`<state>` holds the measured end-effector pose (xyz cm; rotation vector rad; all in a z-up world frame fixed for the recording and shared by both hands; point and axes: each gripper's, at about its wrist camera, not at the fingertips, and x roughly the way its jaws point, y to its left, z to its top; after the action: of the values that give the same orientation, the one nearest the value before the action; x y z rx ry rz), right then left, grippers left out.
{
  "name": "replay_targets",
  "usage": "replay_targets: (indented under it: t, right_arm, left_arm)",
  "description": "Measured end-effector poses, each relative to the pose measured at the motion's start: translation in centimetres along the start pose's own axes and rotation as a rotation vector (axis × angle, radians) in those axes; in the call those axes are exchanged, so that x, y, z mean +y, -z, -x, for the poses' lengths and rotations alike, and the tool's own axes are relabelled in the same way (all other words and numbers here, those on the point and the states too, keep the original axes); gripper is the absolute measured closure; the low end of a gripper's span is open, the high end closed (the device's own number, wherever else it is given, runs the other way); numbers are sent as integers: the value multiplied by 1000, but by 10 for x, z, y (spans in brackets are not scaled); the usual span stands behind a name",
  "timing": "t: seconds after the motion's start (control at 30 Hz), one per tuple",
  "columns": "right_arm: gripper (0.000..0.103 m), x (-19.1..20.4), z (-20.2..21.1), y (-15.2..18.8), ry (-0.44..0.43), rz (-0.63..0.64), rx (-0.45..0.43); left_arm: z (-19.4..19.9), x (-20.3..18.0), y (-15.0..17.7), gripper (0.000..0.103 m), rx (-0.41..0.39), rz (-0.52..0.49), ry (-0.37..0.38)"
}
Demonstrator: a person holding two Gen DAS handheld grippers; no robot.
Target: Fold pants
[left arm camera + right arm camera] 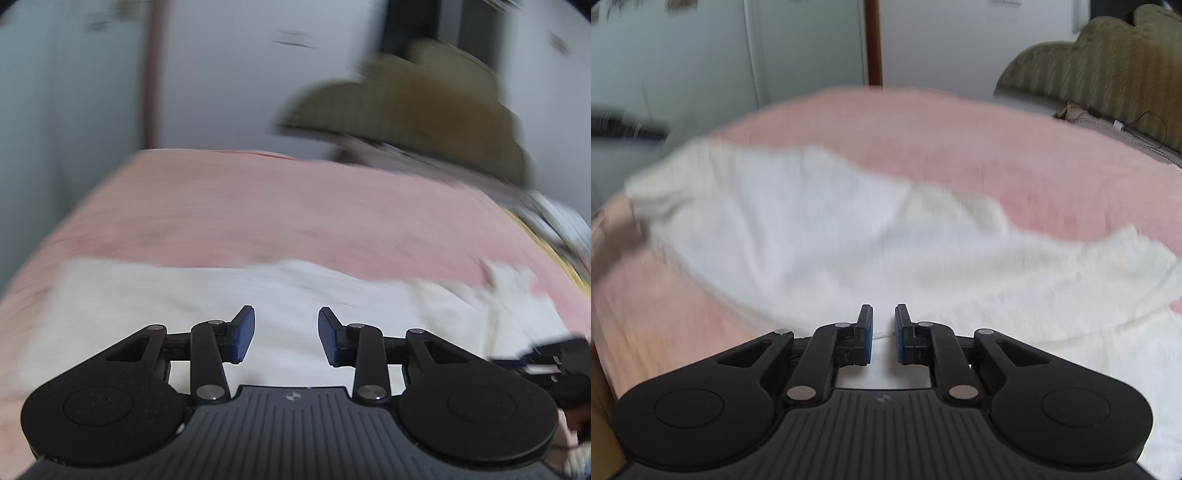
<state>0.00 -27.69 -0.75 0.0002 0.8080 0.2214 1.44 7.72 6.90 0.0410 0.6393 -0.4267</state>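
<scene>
Black tongs [286,334], blue pads [867,341]

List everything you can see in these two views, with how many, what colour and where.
pants: one, white, spread on the bed cover near both cameras.
bed cover: one, pink, under the pants.
headboard: one, olive green, far right behind the bed.
wall: pale, behind the bed.
post: one, brown, upright against the wall.
left tongs: one, black with blue pads, open, nothing between.
right tongs: one, black with blue pads, narrow gap, nothing gripped.
</scene>
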Motion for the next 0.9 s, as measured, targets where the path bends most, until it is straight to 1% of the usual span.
replay_targets:
  t: [0.03, 0.07, 0.1, 0.13, 0.2, 0.23, 0.27, 0.33, 0.37, 0.4, 0.43, 0.47, 0.5, 0.53, 0.57, 0.6, 0.63, 0.67, 0.7, 0.73, 0.77, 0.8, 0.83, 0.87, 0.9]
  right_arm:
    - [91, -4, 9, 5, -9, -19, -23]
    - [91, -13, 20, 9, 0, -70, -48]
    - [91, -25, 31, 12, 39, -122, -80]
    - [91, -40, 43, 16, 107, -180, -115]
    - [91, -73, 60, 28, 280, -282, -148]
    - [91, -88, 63, 35, 347, -308, -143]
    - [91, -107, 63, 45, 416, -344, -111]
    - [91, -141, 57, 70, 504, -440, -8]
    - [91, -150, 62, 80, 507, -454, -47]
    - [91, -156, 67, 85, 548, -489, -54]
    - [90, -160, 72, 84, 630, -500, -41]
    - [89, -158, 75, 82, 707, -477, -45]
    - [88, -157, 80, 80, 745, -452, -64]
    - [88, -158, 82, 76, 709, -448, -92]
    - [88, -160, 83, 72, 647, -460, -111]
    - [88, -164, 78, 68, 589, -480, -123]
    - [88, -170, 70, 64, 550, -490, -125]
    - [88, -175, 61, 62, 521, -488, -111]
    - [88, -188, 47, 60, 503, -488, -82]
    - [88, -198, 36, 60, 506, -485, -53]
    - [88, -210, 32, 58, 532, -467, -73]
    - [88, -213, 30, 54, 623, -461, -43]
    - [84, -211, 27, 45, 756, -434, -5]
    - [84, -205, 28, 34, 832, -386, -15]
    - [84, -196, 33, 25, 796, -357, -66]
  left_arm:
    - [-10, -18, 1, 60, 17, -55, 44]
    - [-19, -34, 2, 58, 31, -107, 92]
    - [-28, -49, 3, 53, 43, -153, 144]
    - [-38, -63, 4, 52, 55, -188, 192]
    - [-55, -89, 9, 45, 73, -245, 279]
    - [-63, -100, 11, 44, 79, -267, 314]
    - [-71, -110, 13, 42, 89, -285, 341]
    - [-86, -125, 20, 42, 118, -305, 391]
    - [-94, -130, 22, 42, 134, -304, 413]
    - [-100, -134, 23, 42, 150, -301, 434]
    - [-107, -137, 26, 42, 167, -297, 450]
    - [-113, -141, 29, 42, 186, -289, 458]
    - [-120, -144, 30, 42, 200, -282, 462]
    - [-127, -148, 32, 42, 208, -277, 468]
    - [-132, -151, 33, 42, 216, -274, 471]
    - [-138, -157, 31, 42, 224, -269, 466]
    - [-142, -160, 31, 42, 226, -263, 466]
    - [-144, -162, 31, 43, 227, -257, 471]
    - [-144, -164, 30, 46, 228, -256, 478]
    - [-144, -166, 30, 49, 229, -260, 482]
    - [-145, -169, 31, 54, 230, -268, 482]
    - [-145, -172, 31, 56, 231, -277, 481]
    - [-147, -175, 32, 58, 231, -285, 482]
    - [-148, -178, 33, 63, 231, -291, 485]
    - [-149, -181, 34, 65, 230, -296, 489]
